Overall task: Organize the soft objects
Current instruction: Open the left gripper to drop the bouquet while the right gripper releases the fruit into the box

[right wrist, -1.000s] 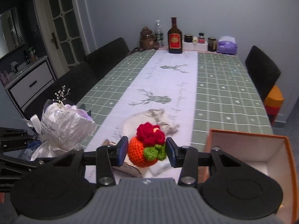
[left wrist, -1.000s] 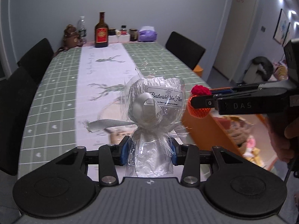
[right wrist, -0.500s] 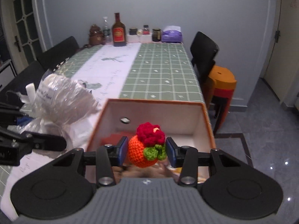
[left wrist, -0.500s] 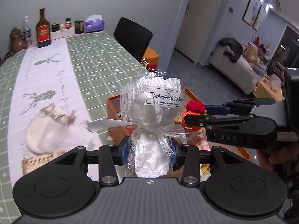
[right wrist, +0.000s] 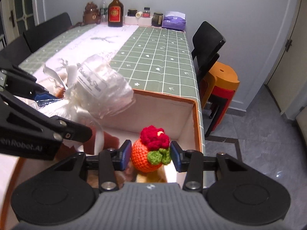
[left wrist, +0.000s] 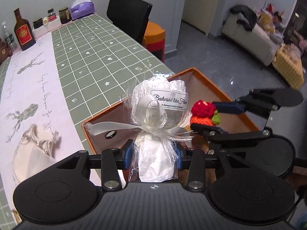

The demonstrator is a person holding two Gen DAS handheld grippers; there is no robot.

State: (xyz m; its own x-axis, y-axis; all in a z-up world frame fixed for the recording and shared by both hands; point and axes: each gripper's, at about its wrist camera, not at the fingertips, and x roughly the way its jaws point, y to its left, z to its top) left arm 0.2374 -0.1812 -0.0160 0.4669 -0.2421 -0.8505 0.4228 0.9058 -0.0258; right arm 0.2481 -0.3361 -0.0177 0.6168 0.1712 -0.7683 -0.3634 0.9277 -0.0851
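My left gripper (left wrist: pixel 153 154) is shut on the stem of a small bouquet (left wrist: pixel 159 111) wrapped in clear film with a white ribbon and a label. The bouquet (right wrist: pixel 99 88) hangs over the left side of an orange-rimmed box (right wrist: pixel 193 103) with a pale inside. My right gripper (right wrist: pixel 150 155) is shut on an orange crocheted ball (right wrist: pixel 145 159) topped with a red flower and green leaves, held over the box's open mouth. In the left wrist view the same ball (left wrist: pixel 203 115) sits between the right gripper's fingers (left wrist: pixel 228 107), just right of the bouquet. Soft things lie blurred in the box bottom.
The box (left wrist: pixel 211 88) stands at the corner of a green checked table (left wrist: pixel 86 57) with a pale runner. A bottle (right wrist: pixel 115 9), jars and a tissue pack (right wrist: pixel 173 21) line the far end. A black chair (right wrist: pixel 207 44) and stacked orange and red stools (right wrist: pixel 220 84) stand to the right.
Both grippers swung right and down from over the table to over the orange-rimmed box, each keeping its object. The box now fills the lower middle of both views.
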